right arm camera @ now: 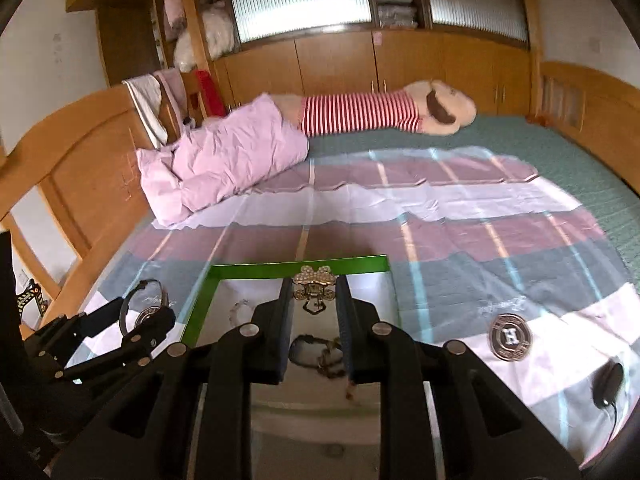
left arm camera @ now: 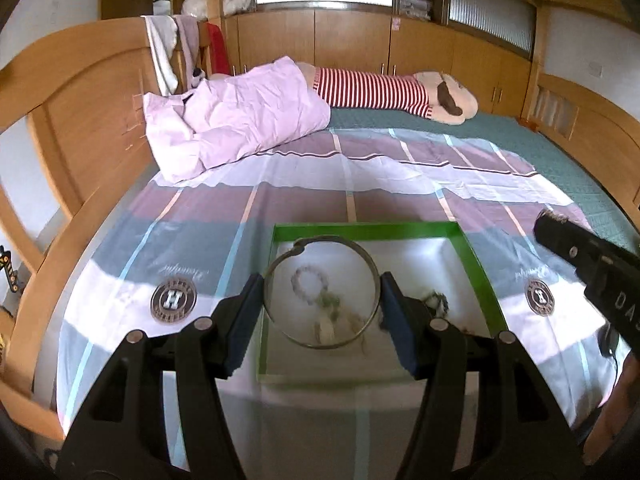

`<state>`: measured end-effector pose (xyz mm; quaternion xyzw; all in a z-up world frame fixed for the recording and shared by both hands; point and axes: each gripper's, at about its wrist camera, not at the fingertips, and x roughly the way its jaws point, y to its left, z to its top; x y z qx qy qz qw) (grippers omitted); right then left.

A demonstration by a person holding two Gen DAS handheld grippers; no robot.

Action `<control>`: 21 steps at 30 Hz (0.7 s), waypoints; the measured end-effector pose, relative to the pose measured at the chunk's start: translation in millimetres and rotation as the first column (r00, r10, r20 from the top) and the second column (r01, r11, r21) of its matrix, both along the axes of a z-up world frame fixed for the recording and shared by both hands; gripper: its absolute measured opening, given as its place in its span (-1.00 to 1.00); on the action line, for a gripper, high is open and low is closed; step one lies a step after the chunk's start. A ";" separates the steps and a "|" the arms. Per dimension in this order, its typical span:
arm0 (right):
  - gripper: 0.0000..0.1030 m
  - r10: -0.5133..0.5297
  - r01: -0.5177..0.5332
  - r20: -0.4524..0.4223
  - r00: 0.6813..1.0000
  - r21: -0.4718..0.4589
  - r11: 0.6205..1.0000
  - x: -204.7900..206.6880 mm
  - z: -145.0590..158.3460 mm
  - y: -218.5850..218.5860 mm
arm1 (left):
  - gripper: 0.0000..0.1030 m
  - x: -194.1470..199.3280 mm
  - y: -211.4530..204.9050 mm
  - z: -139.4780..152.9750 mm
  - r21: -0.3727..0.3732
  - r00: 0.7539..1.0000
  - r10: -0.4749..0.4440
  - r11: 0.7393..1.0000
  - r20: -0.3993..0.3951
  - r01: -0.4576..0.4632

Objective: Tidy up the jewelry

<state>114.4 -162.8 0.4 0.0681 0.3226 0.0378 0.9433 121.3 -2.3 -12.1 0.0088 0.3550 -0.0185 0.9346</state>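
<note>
A shallow box with a green rim (left arm camera: 366, 229) lies on the bed, also in the right wrist view (right arm camera: 298, 268). Inside it are a bead bracelet (left arm camera: 309, 285) and other tangled jewelry (left arm camera: 436, 303). My left gripper (left arm camera: 321, 300) is shut on a thin metal bangle (left arm camera: 370, 258), held above the box. My right gripper (right arm camera: 314, 302) is shut on a gold brooch with a pearly bow (right arm camera: 314, 286), above the box. The left gripper with the bangle (right arm camera: 142, 308) shows at the left of the right wrist view.
A striped sheet with round logos (left arm camera: 173, 301) covers the near bed. A pink quilt (left arm camera: 236, 116) and a striped plush toy (left arm camera: 384, 90) lie farther back. A wooden headboard (left arm camera: 80, 120) stands at the left. A black cabled object (right arm camera: 607, 385) lies at the right.
</note>
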 end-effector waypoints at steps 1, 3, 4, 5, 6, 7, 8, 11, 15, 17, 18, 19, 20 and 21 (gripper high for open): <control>-0.59 -0.001 0.001 -0.025 1.000 -0.001 1.000 14.5 -10.3 0.8 | 0.14 13.4 -1.2 -3.8 0.013 1.000 0.009 1.000 -0.019 -0.009; -0.59 0.005 -0.004 -0.078 0.997 0.003 1.000 31.7 -32.7 2.6 | 0.14 31.5 -4.3 -17.5 0.046 0.998 0.018 0.999 -0.055 -0.015; -0.59 0.007 -0.006 -0.111 0.994 0.009 1.000 38.1 -46.6 3.4 | 0.14 38.4 -6.9 -27.9 0.068 0.997 0.021 0.998 -0.077 -0.016; -0.58 0.003 -0.002 -0.156 0.988 0.005 1.000 44.3 -65.8 4.4 | 0.14 46.2 -10.4 -43.3 0.083 0.994 0.023 0.996 -0.111 -0.013; -0.58 -0.003 0.003 -0.188 0.982 -0.004 1.000 46.7 -80.3 4.7 | 0.14 49.1 -11.6 -54.4 0.077 0.991 0.022 0.997 -0.134 -0.012; -0.58 -0.008 0.005 -0.215 0.977 -0.014 1.000 49.6 -93.1 5.0 | 0.14 50.6 -11.5 -63.8 0.067 0.988 0.020 0.998 -0.153 -0.010; -0.58 -0.014 0.008 -0.240 0.971 -0.026 1.000 50.8 -107.2 4.5 | 0.14 51.7 -11.9 -73.0 0.053 0.985 0.015 0.999 -0.171 -0.006; -0.58 -0.030 0.020 -0.261 0.965 -0.040 0.999 49.8 -123.0 2.7 | 0.14 51.7 -11.7 -93.6 0.041 0.978 0.014 0.999 -0.208 -0.006; -0.32 -0.040 0.037 -0.269 0.962 -0.015 0.999 49.2 -122.8 -5.5 | 0.16 52.7 -11.0 -103.7 0.032 0.971 0.011 0.999 -0.237 -0.004; -0.21 -0.039 0.036 -0.249 0.968 -0.013 0.999 45.1 -114.3 -7.3 | 0.24 50.7 -10.2 -98.5 0.023 0.974 0.009 1.000 -0.227 -0.004; -0.17 -0.034 0.032 -0.235 0.971 -0.012 0.999 40.4 -109.8 -8.8 | 0.36 47.5 -9.9 -93.6 0.018 0.976 0.009 1.000 -0.216 -0.005; -0.16 -0.021 0.020 -0.216 0.976 -0.008 1.000 33.5 -102.3 -10.7 | 0.42 44.4 -10.0 -88.8 0.015 0.979 0.009 1.000 -0.205 -0.006; -0.09 -0.015 0.014 -0.203 0.979 -0.005 1.000 28.2 -97.4 -13.8 | 0.42 39.2 -9.6 -83.7 0.010 0.982 0.006 1.000 -0.190 -0.004; 0.02 -0.011 0.010 -0.190 0.982 -0.003 1.000 21.1 -92.5 -17.1 | 0.42 33.6 -9.5 -79.0 0.006 0.984 0.002 1.000 -0.177 -0.002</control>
